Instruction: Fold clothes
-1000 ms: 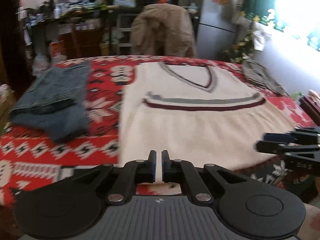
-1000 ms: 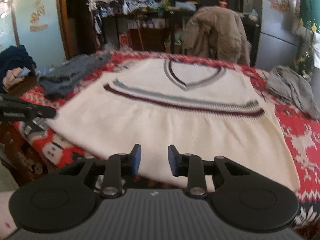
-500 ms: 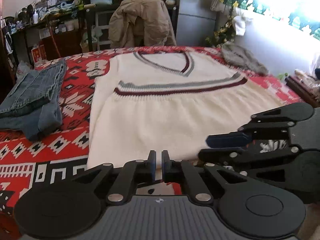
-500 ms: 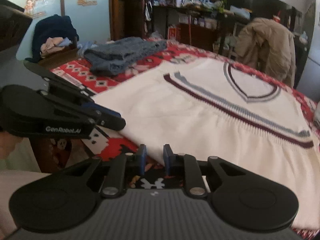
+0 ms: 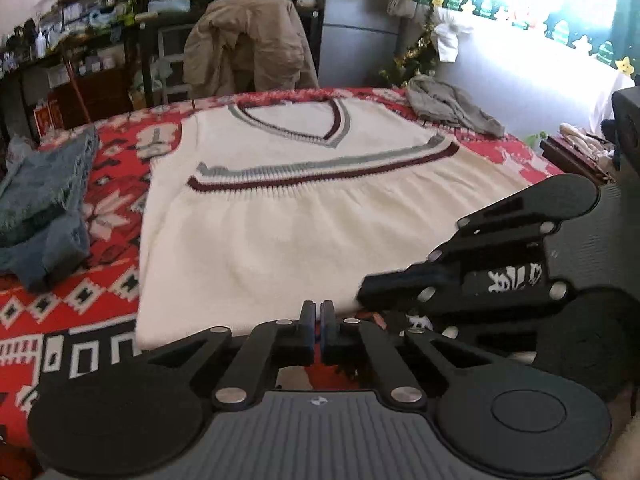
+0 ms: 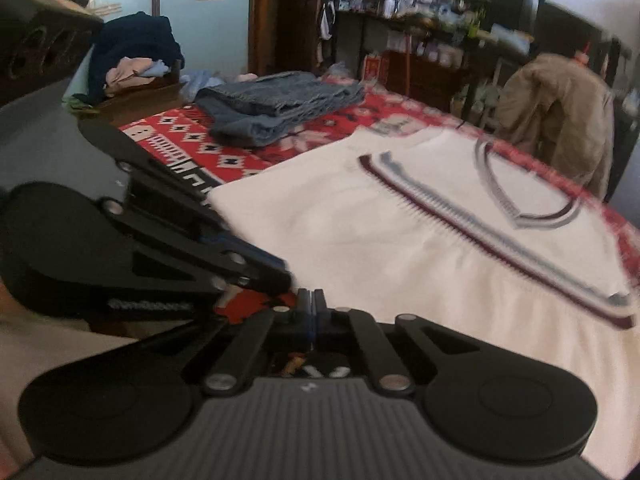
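Closing my right gripper [image 6: 311, 304] down over the last second, I now have both sets of jaws clenched at the near hem of the cream V-neck sweater vest [image 5: 304, 208]. A second ago my right jaws stood apart over the middle of the hem; now they are pressed together beside my left gripper [image 5: 318, 314], whose jaws were already shut. Whether either pair actually has knit between its pads I cannot tell: the hem edge meets the fingertips, but no fabric shows clearly in the slit. I judge this as the start of a fold, taking the bottom edge to carry it up toward the neckline.

The vest lies flat, front up, its V-neck at the far end, on a red patterned blanket [image 5: 104, 208] covering the bed. Folded jeans [image 6: 276, 108] sit well apart to my left, a grey garment [image 5: 448, 104] crumpled at the far right corner. Beyond, a tan coat [image 5: 248, 44] drapes a chair before cluttered dark shelves [image 6: 432, 8].
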### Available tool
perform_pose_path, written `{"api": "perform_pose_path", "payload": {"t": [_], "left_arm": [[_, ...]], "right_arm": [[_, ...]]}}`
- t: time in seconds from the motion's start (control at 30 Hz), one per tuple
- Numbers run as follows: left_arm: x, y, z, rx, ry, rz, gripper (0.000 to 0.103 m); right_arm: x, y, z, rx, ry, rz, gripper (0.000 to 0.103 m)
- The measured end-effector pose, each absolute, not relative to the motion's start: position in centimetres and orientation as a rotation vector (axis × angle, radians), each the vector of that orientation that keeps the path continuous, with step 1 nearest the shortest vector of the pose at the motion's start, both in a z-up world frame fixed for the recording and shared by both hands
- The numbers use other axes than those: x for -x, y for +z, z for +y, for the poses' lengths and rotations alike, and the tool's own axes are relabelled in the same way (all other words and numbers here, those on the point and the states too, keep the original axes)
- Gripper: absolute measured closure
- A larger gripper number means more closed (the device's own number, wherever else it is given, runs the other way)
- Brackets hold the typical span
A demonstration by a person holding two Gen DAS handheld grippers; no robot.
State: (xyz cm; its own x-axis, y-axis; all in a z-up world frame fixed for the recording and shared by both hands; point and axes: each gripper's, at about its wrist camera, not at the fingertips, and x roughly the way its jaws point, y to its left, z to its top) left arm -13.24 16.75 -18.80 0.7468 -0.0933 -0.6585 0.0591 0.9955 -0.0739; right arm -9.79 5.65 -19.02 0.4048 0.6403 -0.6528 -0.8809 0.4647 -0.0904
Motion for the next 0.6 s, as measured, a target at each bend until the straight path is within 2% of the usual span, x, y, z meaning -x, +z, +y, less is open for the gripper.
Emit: {"api": "perform_pose_path", "payload": {"t": [0.2,0.27,0.6], "left_arm": [[10.7,-19.3,16.0,0.059,-0.091,0.721,0.101],[10.2,-19.7,15.4,0.045,-0.104,0.733,0.101],[11.4,-19.5,14.5,0.012,-0.108,0.748,0.1]], "right_arm": [[7.0,-18.9,2.7,0.42,0.827,0.614,0.099],[6.2,-19.0,1.6,0.381,0.784,0.626,0.094],[6.7,-19.5,-1.5,0.319,0.802,0.693,0.094]]}}
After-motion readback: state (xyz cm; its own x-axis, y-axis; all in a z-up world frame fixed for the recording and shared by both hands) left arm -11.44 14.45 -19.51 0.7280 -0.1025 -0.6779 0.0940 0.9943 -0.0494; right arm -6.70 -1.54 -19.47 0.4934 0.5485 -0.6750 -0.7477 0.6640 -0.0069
